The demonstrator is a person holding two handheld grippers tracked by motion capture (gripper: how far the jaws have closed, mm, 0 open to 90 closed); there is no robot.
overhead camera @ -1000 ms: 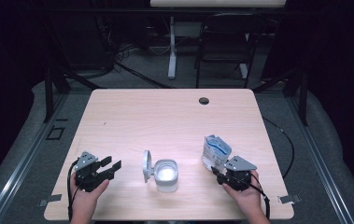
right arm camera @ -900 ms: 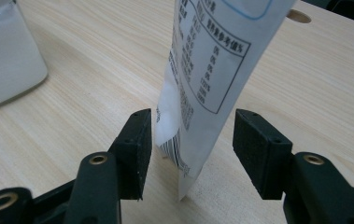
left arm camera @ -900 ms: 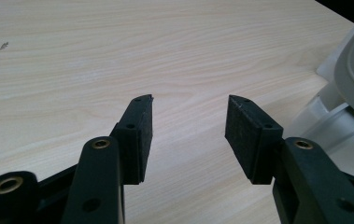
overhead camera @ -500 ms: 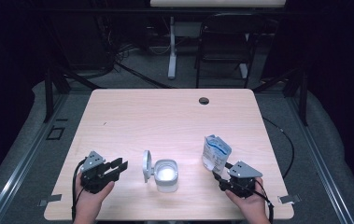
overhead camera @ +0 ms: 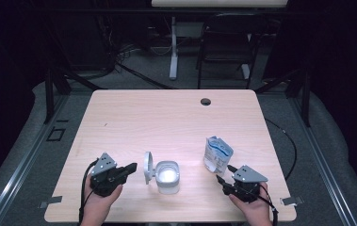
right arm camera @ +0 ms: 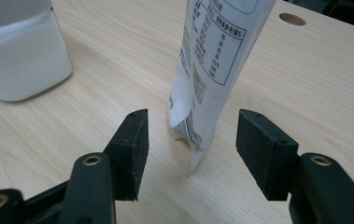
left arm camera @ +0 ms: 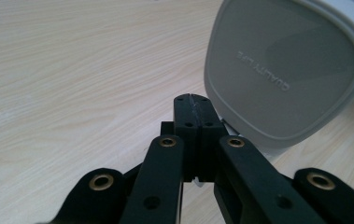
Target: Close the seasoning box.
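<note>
A white container [overhead camera: 168, 176] stands near the table's front edge, its grey hinged lid [overhead camera: 147, 167] flipped up on its left side. My left gripper [overhead camera: 132, 166] points at that lid from the left. In the left gripper view its jaws [left arm camera: 191, 100] are shut with nothing between them, having just closed, tips just short of the lid [left arm camera: 282, 70]. A white printed pouch [overhead camera: 217, 154] stands upright to the right. My right gripper [overhead camera: 223, 175] is open behind it; its jaws [right arm camera: 195, 123] have eased wider and flank the pouch [right arm camera: 212, 70] without touching.
The wooden table [overhead camera: 166, 117] has a round cable hole [overhead camera: 206, 101] at its far edge. Chair legs and a desk leg stand on the floor beyond. The container [right arm camera: 20, 60] sits left of the pouch in the right gripper view.
The left gripper's jaws, open a second ago, have closed, and the hand has shifted right toward the lid. The right gripper has hardly moved.
</note>
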